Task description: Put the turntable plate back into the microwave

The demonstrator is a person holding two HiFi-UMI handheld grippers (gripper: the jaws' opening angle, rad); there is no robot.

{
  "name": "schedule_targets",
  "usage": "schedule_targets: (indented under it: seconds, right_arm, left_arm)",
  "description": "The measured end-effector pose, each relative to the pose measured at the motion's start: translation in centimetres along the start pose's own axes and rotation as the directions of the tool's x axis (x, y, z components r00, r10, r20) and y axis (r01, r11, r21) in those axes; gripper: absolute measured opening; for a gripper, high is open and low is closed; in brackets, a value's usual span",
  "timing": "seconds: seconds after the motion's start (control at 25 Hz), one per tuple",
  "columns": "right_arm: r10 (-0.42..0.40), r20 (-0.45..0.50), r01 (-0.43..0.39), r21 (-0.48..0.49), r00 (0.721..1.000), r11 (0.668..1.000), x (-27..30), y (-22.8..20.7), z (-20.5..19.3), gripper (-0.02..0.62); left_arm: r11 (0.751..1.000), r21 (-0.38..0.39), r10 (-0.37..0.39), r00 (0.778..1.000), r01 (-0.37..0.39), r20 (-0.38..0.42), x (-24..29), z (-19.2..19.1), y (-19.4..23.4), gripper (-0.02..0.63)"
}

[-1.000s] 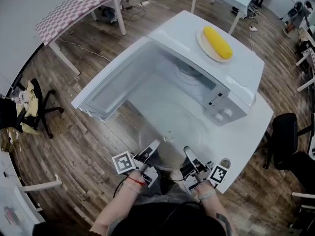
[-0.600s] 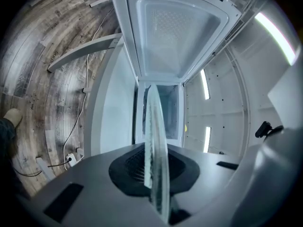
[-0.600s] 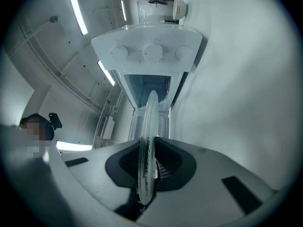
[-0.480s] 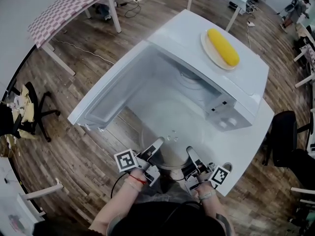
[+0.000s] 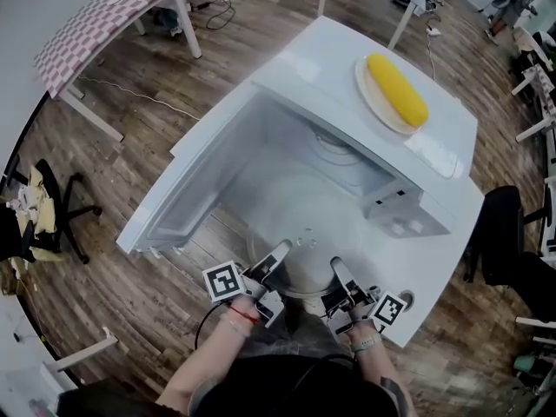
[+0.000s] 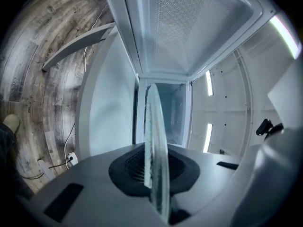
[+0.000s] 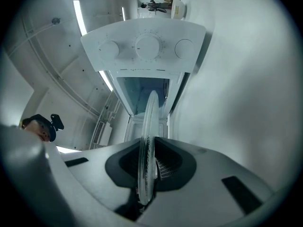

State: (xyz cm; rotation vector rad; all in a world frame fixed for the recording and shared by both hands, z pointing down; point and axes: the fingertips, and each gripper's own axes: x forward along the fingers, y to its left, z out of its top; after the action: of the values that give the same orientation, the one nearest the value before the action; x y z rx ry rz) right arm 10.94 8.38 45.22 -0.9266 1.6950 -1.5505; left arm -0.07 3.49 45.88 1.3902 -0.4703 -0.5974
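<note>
Lower centre of frame, the clear turntable plate (image 5: 300, 261) lay flat, far edge toward the open microwave (image 5: 321, 76). The left gripper (image 5: 276, 259) and right gripper (image 5: 336, 272) each clamped its near rim; its outline was faint.

Camera positions: one overhead, two gripper-mounted.
Head view looks steeply down from above the person onto the microwave (image 5: 339, 85), whose open front faces the camera. The left gripper (image 5: 278, 257) view and right gripper (image 5: 337, 274) view sit close behind their jaws, facing into the cavity. All three views share the plate (image 5: 301, 263) and the cavity.
</note>
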Motion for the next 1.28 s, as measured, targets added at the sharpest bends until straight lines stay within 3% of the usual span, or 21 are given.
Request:
schedule_targets:
  seconds: [0.48,1.28]
  right_arm:
    - [-0.003,0.053,0.004,-0.008,0.999,1.000,2.3,-0.4,0.7,0.041]
    - [-0.018,0.055,0.017,0.030,0.998,0.999,5.2,-1.4,2.6,0.041]
  left_arm:
    - [1.000,-0.013,0.005,0.998,-0.005,-0.055,1.6,2.6,0.1,0.034]
    - [0.999,-0.032,0.020,1.000,-0.020,0.012,3.1,5.1,0.8,0.034]
